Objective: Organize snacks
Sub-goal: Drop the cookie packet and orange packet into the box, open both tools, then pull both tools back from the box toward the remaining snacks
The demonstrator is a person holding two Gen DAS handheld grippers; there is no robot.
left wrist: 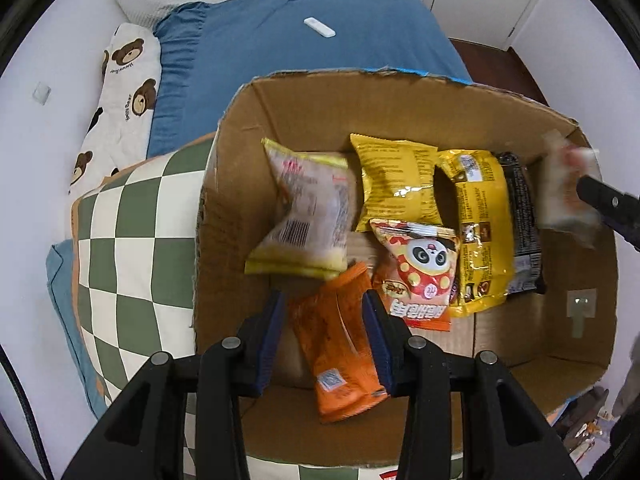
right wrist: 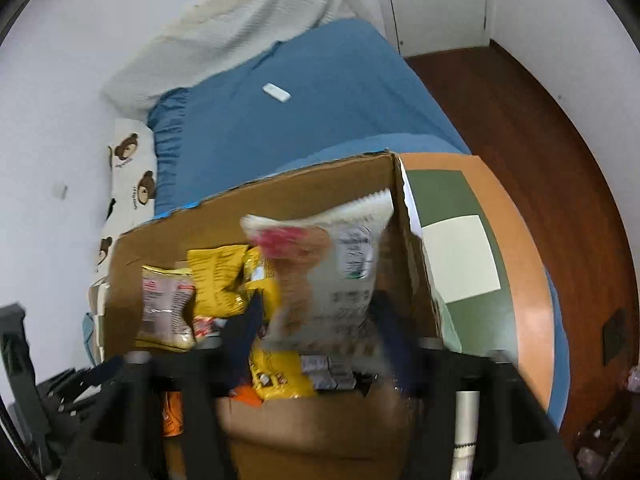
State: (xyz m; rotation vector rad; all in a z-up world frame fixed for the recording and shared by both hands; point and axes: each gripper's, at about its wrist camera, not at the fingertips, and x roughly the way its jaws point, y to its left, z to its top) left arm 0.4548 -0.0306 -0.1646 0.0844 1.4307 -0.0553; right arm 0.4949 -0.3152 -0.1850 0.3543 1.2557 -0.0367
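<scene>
An open cardboard box [left wrist: 240, 200] stands on a checked cushion and holds several snack packs. My left gripper [left wrist: 324, 312] is inside the box, its jaws spread around an orange snack pack [left wrist: 340, 352] that lies on the box floor; I cannot tell if the pads press it. Ahead lie a pale pack with yellow ends [left wrist: 308, 208], two yellow packs [left wrist: 396, 180], a panda pack [left wrist: 420, 268] and a dark pack [left wrist: 524, 224]. My right gripper [right wrist: 316, 320] holds a clear pack with red print [right wrist: 320, 272] over the box's right part; it shows blurred in the left wrist view [left wrist: 568, 188].
The box [right wrist: 320, 184] sits on a green-and-white checked cushion [left wrist: 132, 260] on a bed with a blue sheet [left wrist: 300, 48]. A bear-print pillow [left wrist: 124, 92] lies at the left. A small white remote [left wrist: 319, 27] lies on the sheet. Wooden floor [right wrist: 540, 120] lies to the right.
</scene>
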